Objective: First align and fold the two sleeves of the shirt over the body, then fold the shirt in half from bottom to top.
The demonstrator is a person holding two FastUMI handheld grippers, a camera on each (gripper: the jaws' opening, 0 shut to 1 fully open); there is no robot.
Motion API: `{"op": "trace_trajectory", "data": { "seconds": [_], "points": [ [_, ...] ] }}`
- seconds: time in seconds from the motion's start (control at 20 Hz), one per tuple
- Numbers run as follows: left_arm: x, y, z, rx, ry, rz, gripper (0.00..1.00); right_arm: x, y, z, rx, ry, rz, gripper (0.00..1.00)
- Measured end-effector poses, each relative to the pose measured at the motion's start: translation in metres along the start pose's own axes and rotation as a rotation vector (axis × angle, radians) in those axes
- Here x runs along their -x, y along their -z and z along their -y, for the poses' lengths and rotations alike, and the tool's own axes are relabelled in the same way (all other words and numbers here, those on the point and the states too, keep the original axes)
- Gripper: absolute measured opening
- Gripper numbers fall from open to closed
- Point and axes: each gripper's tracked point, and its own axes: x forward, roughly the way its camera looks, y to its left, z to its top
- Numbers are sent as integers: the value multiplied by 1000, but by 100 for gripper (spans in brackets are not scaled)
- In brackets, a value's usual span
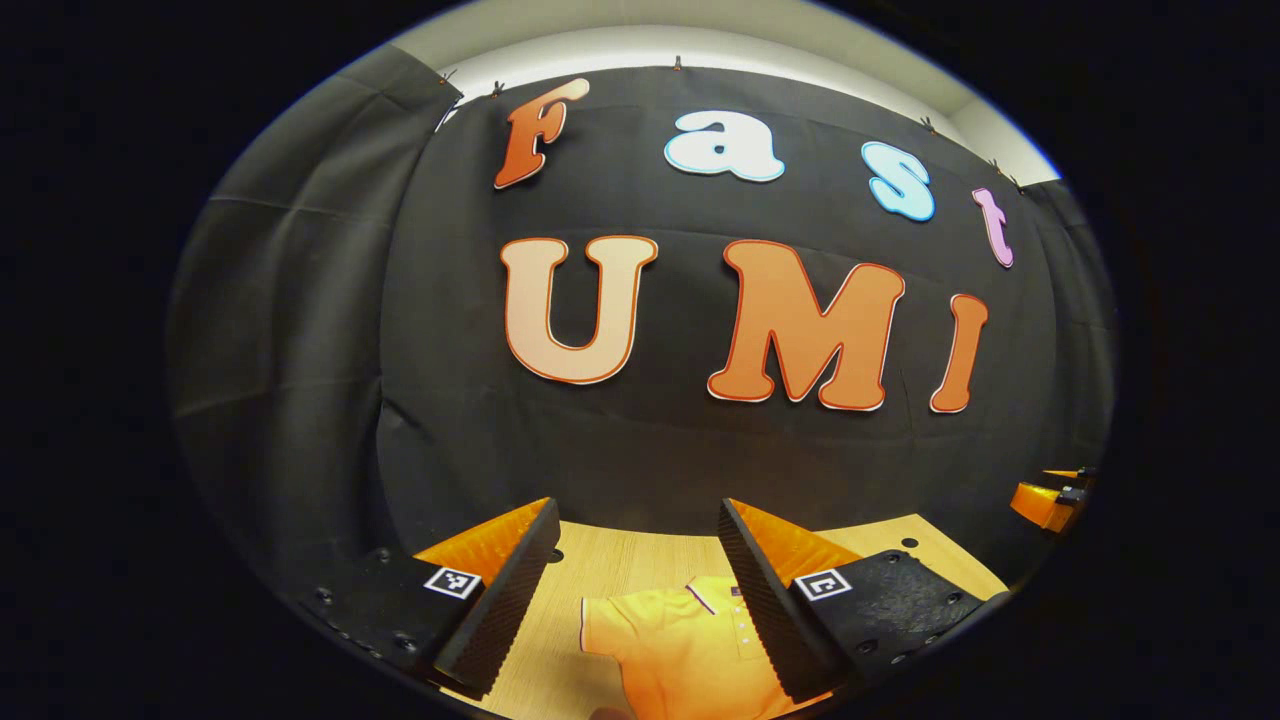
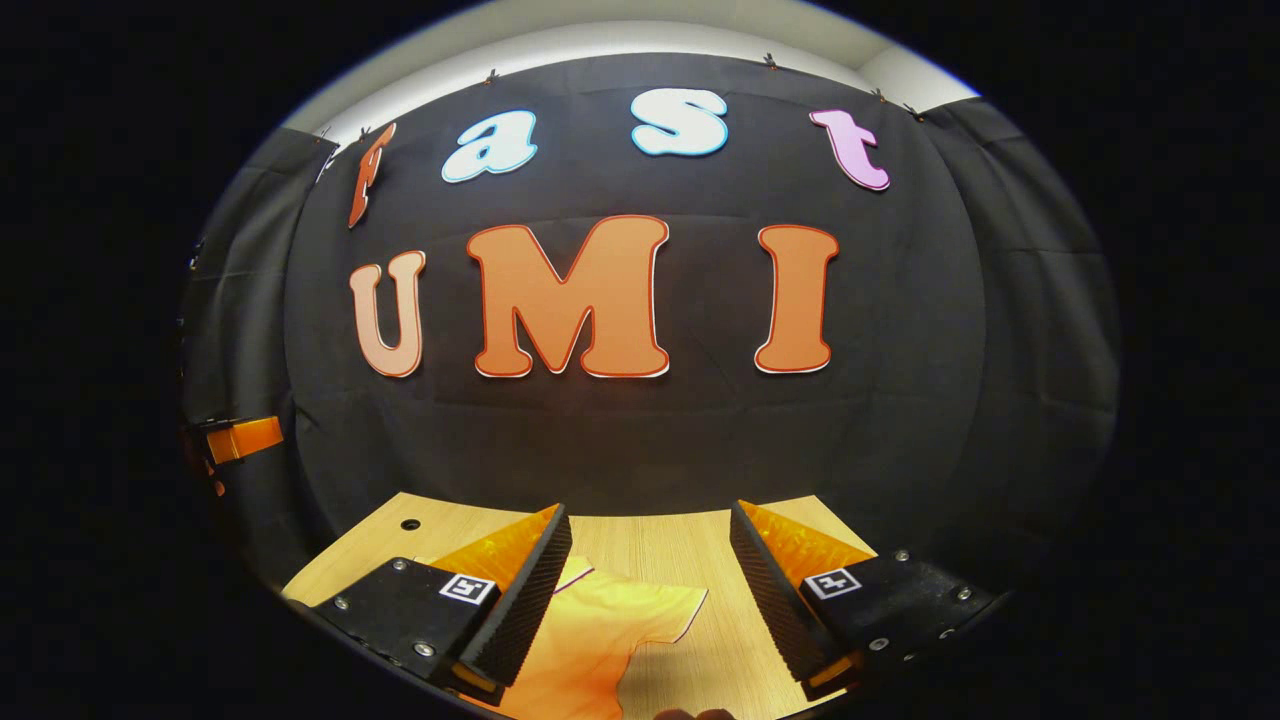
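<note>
Left gripper view looks out between the left gripper, whose jaws stand wide apart with nothing between them; it hangs above the table, not touching the cloth. Just beyond and below the fingers lies the shirt, spread flat on the wood with its collar and button placket up, one short sleeve sticking out sideways. That flat, face-up lay suits the first step, since a spread sleeve can be pinched at its edge and swung over the body.

Right gripper view shows the right gripper likewise gaping and empty, raised over the far side of the same shirt, where the other sleeve points outward on the bare table. Each tool sits over its own sleeve, which I judge to be a ready stance: neither sleeve is folded yet, so the task looks barely begun. Behind stands the black booth wall.
</note>
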Motion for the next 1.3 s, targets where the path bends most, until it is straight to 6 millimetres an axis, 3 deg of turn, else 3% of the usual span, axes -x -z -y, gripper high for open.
{"op": "trace_trajectory", "data": {
  "seconds": [0.35,0.7,1.1,1.3],
  "points": [
    [-6,3,-7,-4,-4,-7,98,-8,8,-1,-37,10,-51,96],
    [-17,16,-21,13,-7,-35,98,-40,31,-3,-88,19,-163,97],
    [-37,41,-47,23,-35,-93,98,-115,92,19,-30,92,-406,97],
    [-45,54,-62,5,-60,-130,98,-147,152,29,-71,114,-634,97]
  ]
}}
